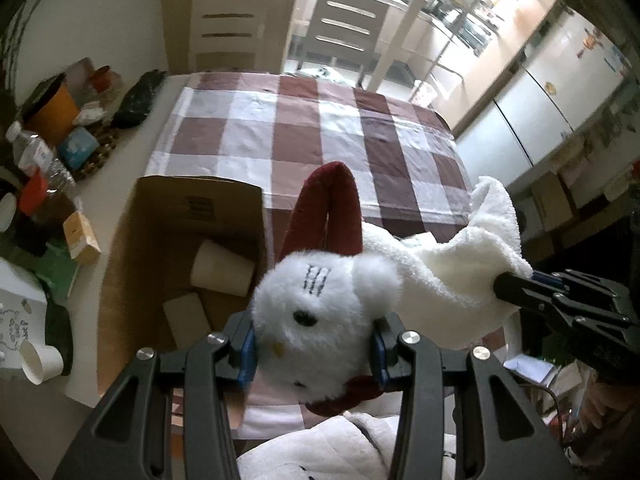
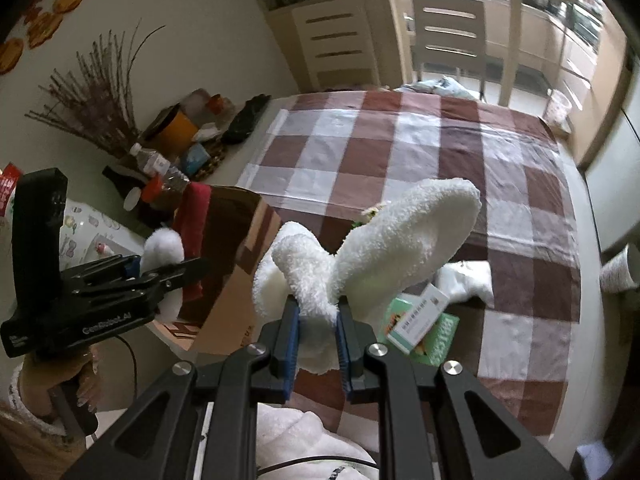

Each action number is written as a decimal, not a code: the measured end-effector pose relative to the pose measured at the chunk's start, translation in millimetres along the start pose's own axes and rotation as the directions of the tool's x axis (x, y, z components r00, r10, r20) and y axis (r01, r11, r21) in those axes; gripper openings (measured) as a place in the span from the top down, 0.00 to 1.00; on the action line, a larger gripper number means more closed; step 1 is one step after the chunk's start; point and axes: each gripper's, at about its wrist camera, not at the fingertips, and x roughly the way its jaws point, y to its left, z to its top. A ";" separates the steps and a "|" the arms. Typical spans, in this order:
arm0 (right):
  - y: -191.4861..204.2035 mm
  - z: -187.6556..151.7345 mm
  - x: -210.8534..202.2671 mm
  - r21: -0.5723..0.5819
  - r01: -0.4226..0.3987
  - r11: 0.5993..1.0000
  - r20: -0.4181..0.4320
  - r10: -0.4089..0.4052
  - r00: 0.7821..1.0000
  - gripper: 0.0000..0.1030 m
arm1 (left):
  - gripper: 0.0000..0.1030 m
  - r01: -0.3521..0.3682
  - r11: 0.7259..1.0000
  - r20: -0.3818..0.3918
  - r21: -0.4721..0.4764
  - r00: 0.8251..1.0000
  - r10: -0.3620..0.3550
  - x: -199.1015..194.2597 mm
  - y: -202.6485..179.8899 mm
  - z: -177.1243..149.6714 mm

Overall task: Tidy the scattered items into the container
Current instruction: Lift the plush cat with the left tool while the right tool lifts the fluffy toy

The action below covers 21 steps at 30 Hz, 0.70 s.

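My left gripper point(image 1: 314, 350) is shut on the white plush toy's head point(image 1: 320, 312); its dark red ears point(image 1: 332, 208) stick up. My right gripper point(image 2: 316, 336) is shut on the toy's white fluffy body point(image 2: 400, 240); it also shows in the left wrist view point(image 1: 440, 264). Both hold the toy above the checked tablecloth point(image 1: 320, 128), just right of the open cardboard box point(image 1: 160, 240). In the box lie a paper cup point(image 1: 222, 268) and a roll point(image 1: 188, 316). The left gripper appears in the right wrist view point(image 2: 192, 272).
A green box with a white packet point(image 2: 424, 324) and a white sock-like item point(image 2: 468, 280) lie on the cloth. A paper cup point(image 2: 618, 272) stands at the right edge. Bottles, an orange tub point(image 1: 52, 116) and clutter line the left side. A paper cup point(image 1: 40, 364) lies there.
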 end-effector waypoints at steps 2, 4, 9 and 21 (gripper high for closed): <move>6.2 6.5 3.1 -0.023 -0.007 1.000 -0.005 0.007 1.000 0.84 | 0.57 -0.007 1.000 0.009 -0.024 1.000 0.007 -3.4 9.0 1.5; 12.3 12.4 5.6 -0.046 -0.015 0.999 -0.009 0.015 1.000 0.84 | 0.57 -0.013 0.999 0.016 -0.047 1.000 0.014 -6.1 17.8 2.9; 28.8 28.2 11.1 -0.093 -0.038 0.995 -0.013 0.037 0.999 0.84 | 0.57 -0.031 0.994 0.033 -0.102 0.999 0.034 -13.4 39.4 2.7; 80.4 67.4 15.6 -0.238 -0.095 0.967 0.002 0.099 0.995 0.84 | 0.57 -0.079 0.966 0.057 -0.245 0.994 0.096 -30.6 97.5 -6.0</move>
